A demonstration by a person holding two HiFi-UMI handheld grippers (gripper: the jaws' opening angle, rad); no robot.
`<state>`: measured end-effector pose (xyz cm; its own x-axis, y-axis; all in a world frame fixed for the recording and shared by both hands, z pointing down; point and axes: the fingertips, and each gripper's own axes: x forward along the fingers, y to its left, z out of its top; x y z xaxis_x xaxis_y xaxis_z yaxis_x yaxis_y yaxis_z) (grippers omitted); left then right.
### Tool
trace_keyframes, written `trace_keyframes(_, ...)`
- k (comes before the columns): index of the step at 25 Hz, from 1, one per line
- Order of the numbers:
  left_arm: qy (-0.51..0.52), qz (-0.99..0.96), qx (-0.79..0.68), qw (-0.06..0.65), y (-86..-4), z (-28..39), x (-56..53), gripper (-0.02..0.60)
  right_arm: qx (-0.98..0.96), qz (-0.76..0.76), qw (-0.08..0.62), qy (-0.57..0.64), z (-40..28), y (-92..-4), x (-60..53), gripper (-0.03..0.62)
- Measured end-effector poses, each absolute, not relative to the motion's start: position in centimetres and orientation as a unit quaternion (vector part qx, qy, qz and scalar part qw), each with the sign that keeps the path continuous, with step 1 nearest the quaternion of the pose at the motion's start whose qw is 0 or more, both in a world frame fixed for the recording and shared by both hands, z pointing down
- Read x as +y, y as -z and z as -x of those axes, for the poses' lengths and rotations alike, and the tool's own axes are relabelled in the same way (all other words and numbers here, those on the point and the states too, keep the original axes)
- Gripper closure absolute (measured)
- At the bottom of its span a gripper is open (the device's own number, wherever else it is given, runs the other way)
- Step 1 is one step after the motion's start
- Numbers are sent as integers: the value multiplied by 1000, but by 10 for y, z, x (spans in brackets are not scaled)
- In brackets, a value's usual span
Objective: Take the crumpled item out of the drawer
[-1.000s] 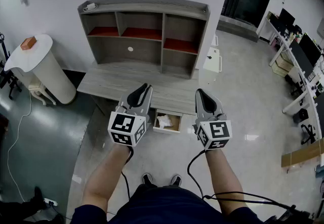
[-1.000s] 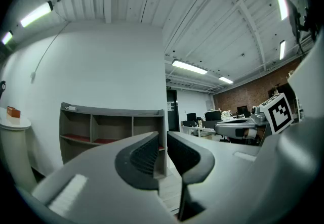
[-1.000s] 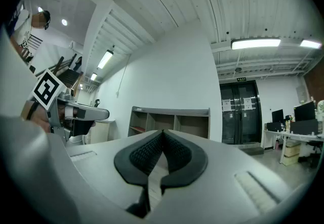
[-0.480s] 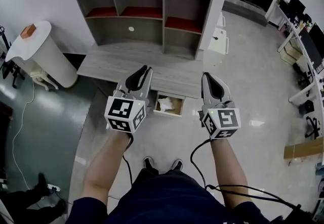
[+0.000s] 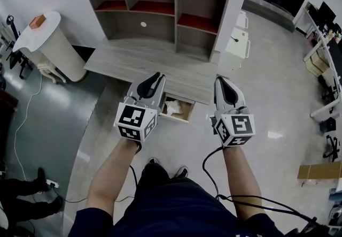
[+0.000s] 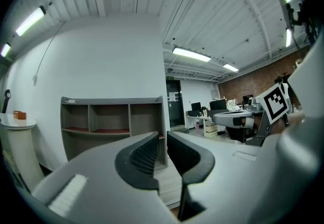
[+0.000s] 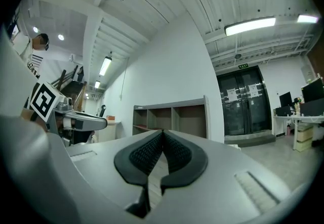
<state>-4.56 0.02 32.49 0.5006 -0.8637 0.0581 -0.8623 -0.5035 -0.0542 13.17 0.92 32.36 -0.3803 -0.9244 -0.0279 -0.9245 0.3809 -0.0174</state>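
1. Here, seen from the head view, the person stands facing a grey table point(image 5: 133, 65) that carries a shelf unit point(image 5: 160, 0) at its far edge, at 12 o'clock.
2. A small drawer point(image 5: 184, 119) hangs open from the near edge of the table, a little toward 1 o'clock of the person.
3. The crumpled item point(image 5: 172, 106), white, lies inside the drawer toward its left side. Neither of the tongs touches it.
4. The left tongs point(image 5: 156, 77) are held above the near edge of the table, at about 10 o'clock of the drawer, with their tips toward the shelf unit.
5. In the left gripper view the left tongs point(image 6: 162, 139) stand a narrow gap apart, with nothing between them. The shelf unit point(image 6: 111, 117) shows beyond, at 11 o'clock.
6. The right tongs point(image 5: 220, 81) are held at about 2 o'clock of the drawer, over the table's near right corner.
7. In the right gripper view the right tongs point(image 7: 162, 134) are together, pads meeting at the tips and holding nothing. The shelf unit point(image 7: 172, 117) stands straight ahead of them.
8. The drawer sits between the two tongs in the head view, lower than both.
9. The marker cubes of the tongs point(image 5: 136, 121) point(image 5: 235, 129) face up toward the head camera.
10. At 10 o'clock, well apart from the table, a white stand point(image 5: 51, 48) carries an orange block point(image 5: 37, 21) on top.
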Motion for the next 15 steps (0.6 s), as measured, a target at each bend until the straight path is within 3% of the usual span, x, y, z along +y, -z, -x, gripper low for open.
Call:
trace_keyframes(8,74,868,491,-22,-374,50,-38,531,834,551,0,23,-131,-345,-26,588)
trace_keyframes(12,143,888,436,-37,-436,43,-60,529,825,563,-13,49,-134,-364,-47,588)
trace_keyframes(15,212,897,387,-3,-484,39,-75,529,817,572,-23,68,-129,-376,-71,588)
